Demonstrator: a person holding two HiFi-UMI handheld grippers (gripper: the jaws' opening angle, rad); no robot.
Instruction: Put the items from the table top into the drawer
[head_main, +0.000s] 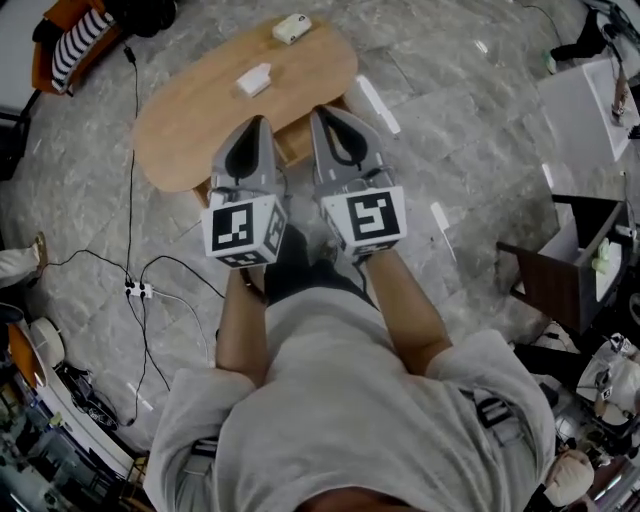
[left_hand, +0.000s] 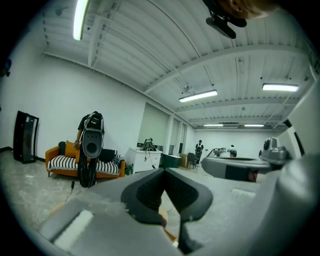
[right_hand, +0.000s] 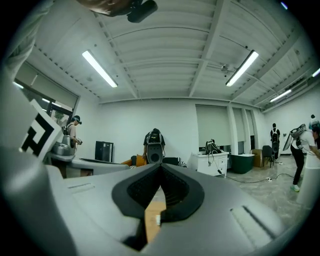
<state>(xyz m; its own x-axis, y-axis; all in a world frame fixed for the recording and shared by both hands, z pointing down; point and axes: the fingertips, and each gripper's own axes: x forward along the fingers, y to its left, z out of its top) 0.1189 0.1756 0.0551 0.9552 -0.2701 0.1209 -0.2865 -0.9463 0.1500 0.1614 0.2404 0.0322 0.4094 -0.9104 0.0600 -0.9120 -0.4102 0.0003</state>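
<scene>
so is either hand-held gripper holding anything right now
Nothing is held. The left hand-held gripper and the right hand-held gripper both have their jaws together, with nothing between them.

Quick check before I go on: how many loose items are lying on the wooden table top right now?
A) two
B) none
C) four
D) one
A: the head view shows a nearer white item and a farther white item lying apart on the wooden table.

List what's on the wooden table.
On the table: a white block mid-top and a cream box at the far end. The left gripper and right gripper cover its near edge.
</scene>
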